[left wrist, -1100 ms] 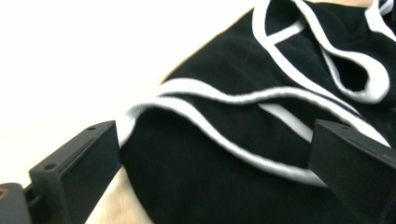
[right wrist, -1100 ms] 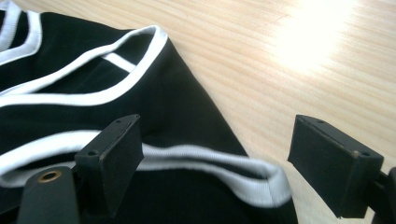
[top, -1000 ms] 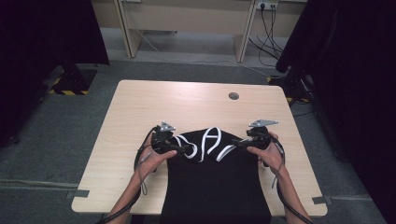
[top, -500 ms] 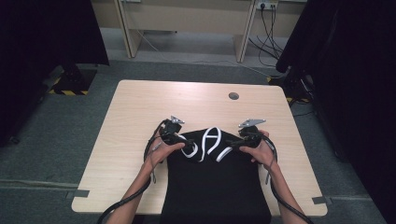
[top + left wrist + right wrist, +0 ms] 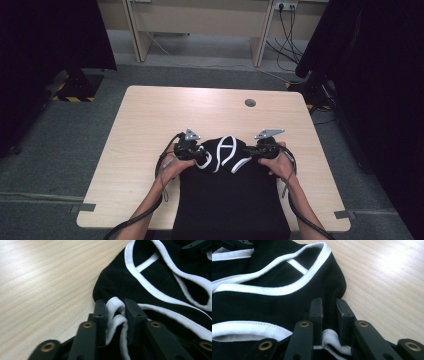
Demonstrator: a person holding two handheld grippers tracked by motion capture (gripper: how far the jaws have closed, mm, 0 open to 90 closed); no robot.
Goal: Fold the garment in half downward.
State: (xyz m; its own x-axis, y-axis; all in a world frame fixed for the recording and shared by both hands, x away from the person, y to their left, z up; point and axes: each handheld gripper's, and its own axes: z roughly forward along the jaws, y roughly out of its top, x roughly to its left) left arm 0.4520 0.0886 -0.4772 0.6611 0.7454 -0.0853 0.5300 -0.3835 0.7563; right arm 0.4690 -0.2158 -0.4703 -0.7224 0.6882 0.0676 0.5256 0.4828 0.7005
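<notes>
1. Garment: black with white trim, on the table's near edge.
2. Left gripper: jaws just closed, pinching the garment's trim.
3. Right gripper: jaws just closed, clamping its opposite trim.

This looks like a lab or recording room. A bare wooden counter stands on grey carpet, flanked by black curtains. Cables hang from wall sockets behind.

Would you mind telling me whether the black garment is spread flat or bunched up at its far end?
Bunched up: the black garment has its white-trimmed far edge rumpled into folds on the table.
</notes>
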